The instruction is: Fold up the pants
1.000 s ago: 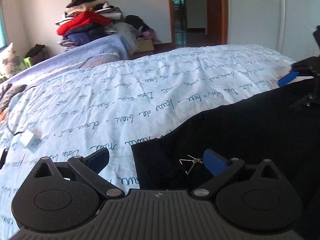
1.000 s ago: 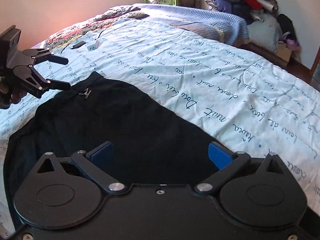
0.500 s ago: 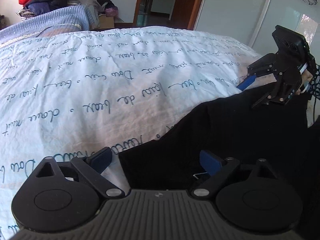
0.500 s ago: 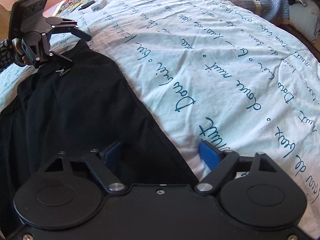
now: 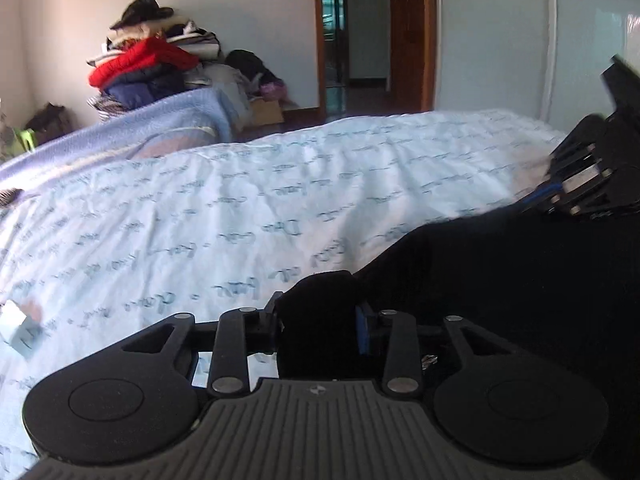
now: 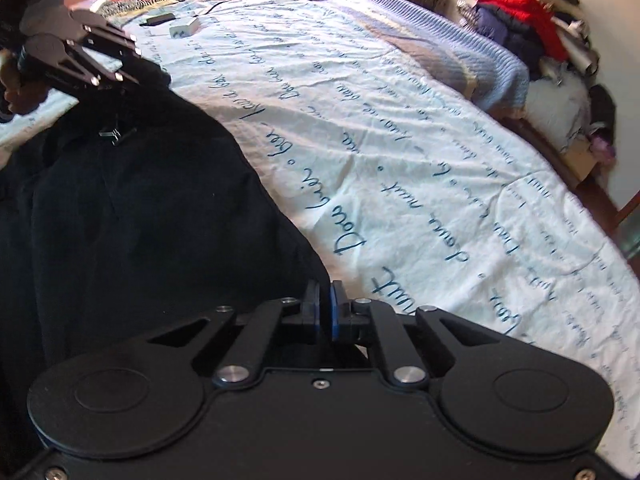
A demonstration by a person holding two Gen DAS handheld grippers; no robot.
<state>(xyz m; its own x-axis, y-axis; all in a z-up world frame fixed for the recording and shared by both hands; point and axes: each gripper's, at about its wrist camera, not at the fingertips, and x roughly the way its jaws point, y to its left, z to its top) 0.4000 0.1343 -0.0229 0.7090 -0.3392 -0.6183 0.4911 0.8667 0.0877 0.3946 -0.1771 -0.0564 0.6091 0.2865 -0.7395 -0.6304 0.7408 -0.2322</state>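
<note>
Black pants (image 5: pixel 500 280) lie on a light blue bedspread with script writing (image 5: pixel 240 208). My left gripper (image 5: pixel 320 320) is shut on a bunched corner of the pants near the waist. In the right wrist view the pants (image 6: pixel 140 220) spread to the left, and my right gripper (image 6: pixel 325 312) is shut on their thin far edge. Each gripper shows in the other's view: the right gripper (image 5: pixel 560 196) at the pants' far end, the left gripper (image 6: pixel 124 68) at the top left. A metal clasp (image 6: pixel 114 134) sits below the left gripper.
A pile of clothes (image 5: pixel 148 68) stands beyond the bed by the wall. A small white box (image 5: pixel 18 330) lies on the bedspread at the left. A dark phone and a white box (image 6: pixel 184 28) lie near the pillows. A doorway (image 5: pixel 360 36) is behind.
Both grippers were open over the pants' edges; both have now closed on the fabric. The left gripper's corner is bunched up between the fingers.
</note>
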